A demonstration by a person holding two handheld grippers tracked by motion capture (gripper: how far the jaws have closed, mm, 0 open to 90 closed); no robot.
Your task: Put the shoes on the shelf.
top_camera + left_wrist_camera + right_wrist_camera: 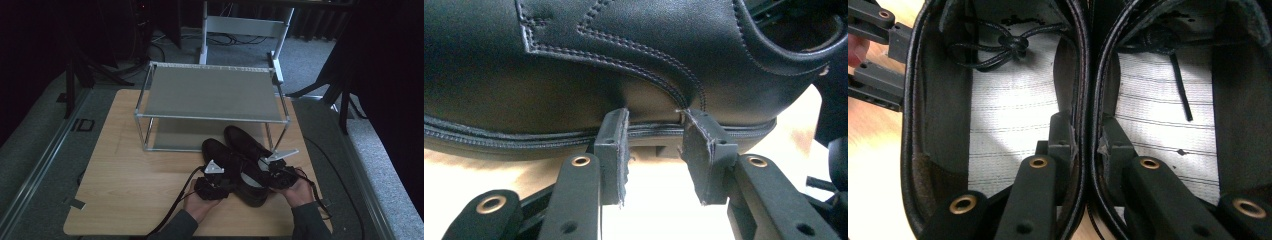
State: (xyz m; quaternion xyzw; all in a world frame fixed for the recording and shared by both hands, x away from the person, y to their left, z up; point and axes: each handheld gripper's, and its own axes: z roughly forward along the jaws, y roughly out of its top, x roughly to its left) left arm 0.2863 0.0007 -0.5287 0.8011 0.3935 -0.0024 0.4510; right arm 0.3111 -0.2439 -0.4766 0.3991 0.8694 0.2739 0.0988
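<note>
Two black leather lace-up shoes lie side by side on the wooden table (130, 175), the left shoe (218, 150) and the right shoe (242, 137), toes toward a metal rack. My right gripper (1088, 137) has one finger inside each shoe and is shut on their two touching inner walls. Pale insoles and loose laces (998, 47) show inside. My left gripper (655, 117) stands open, fingertips against the outer side of the left shoe (574, 60) at the sole seam, nothing between them. In the high view the left gripper (212, 181) and right gripper (279, 172) flank the shoes' heels.
A two-tier metal shoe rack (210, 92) with grey shelves stands just beyond the shoes' toes. Bare wood lies to the left of the shoes. The table's front edge runs close under both hands. Cables trail from each gripper.
</note>
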